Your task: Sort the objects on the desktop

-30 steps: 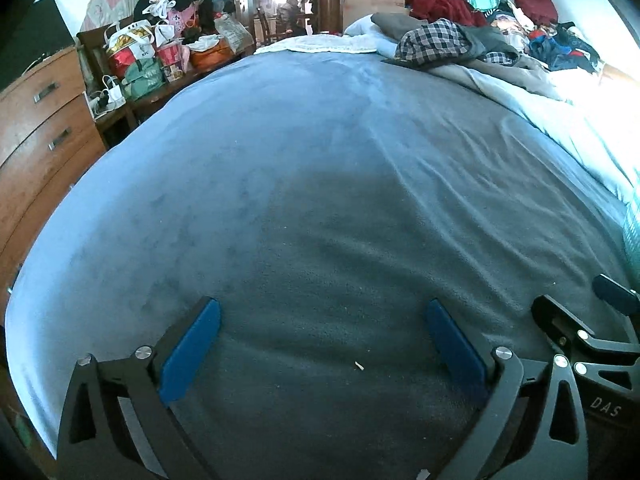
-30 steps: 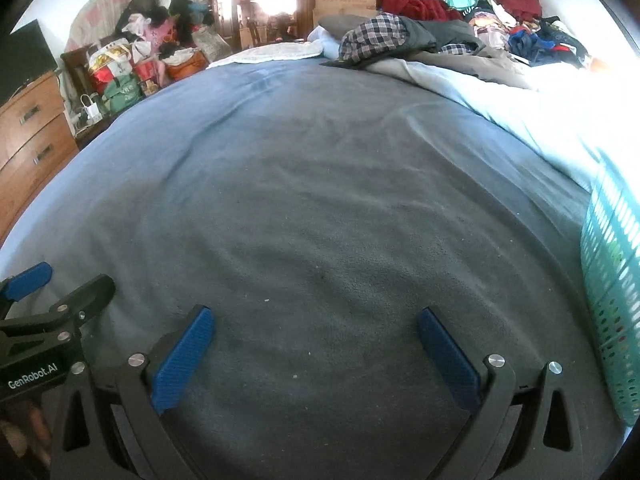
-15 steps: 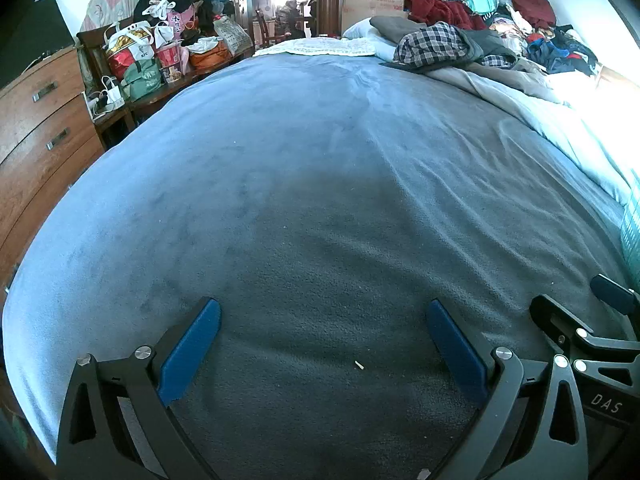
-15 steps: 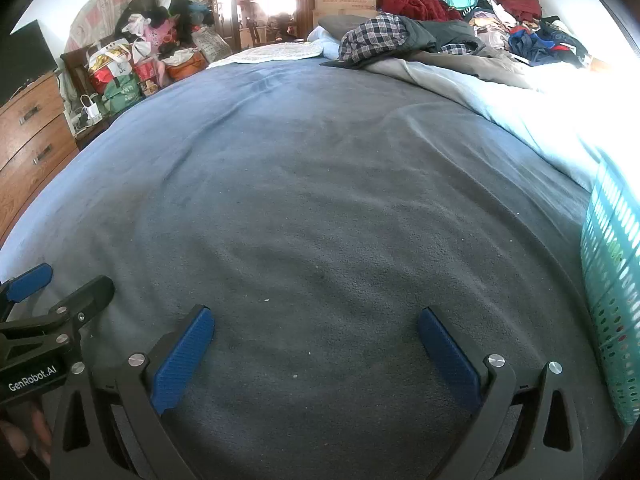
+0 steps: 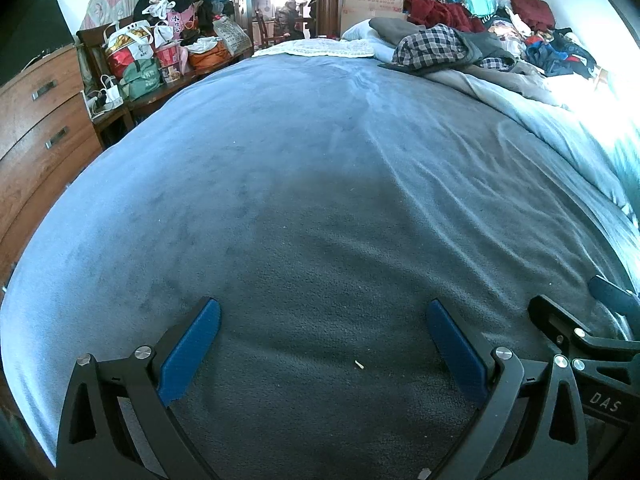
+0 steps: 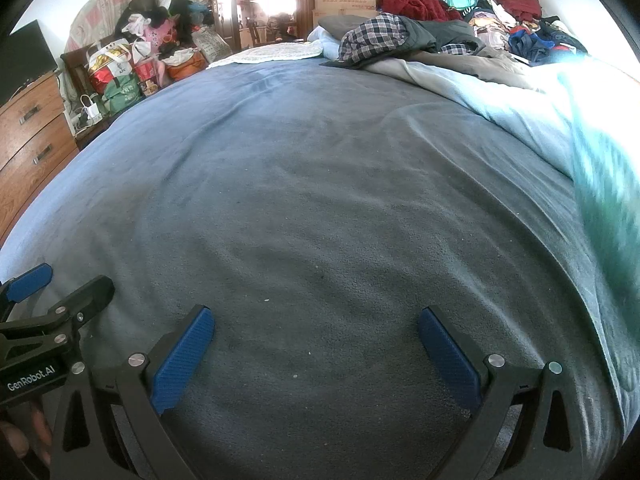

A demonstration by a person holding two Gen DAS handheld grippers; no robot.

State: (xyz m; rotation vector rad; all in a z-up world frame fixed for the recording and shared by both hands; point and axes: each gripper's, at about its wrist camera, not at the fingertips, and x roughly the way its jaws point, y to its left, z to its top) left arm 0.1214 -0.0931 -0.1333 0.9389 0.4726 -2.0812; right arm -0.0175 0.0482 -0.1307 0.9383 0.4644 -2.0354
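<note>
Left wrist view: left gripper (image 5: 320,344) and right gripper (image 6: 314,344) both gape over bare blanket (image 5: 320,200); nothing to judge or grasp yet.

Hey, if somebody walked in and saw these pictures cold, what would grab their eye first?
Probably the wide blue blanket that fills most of both views, with both open grippers, left and right, low over it. After that, the heap of clothes at the bed's far end, and the stuffed bags piled far left near the wooden dresser.
</note>
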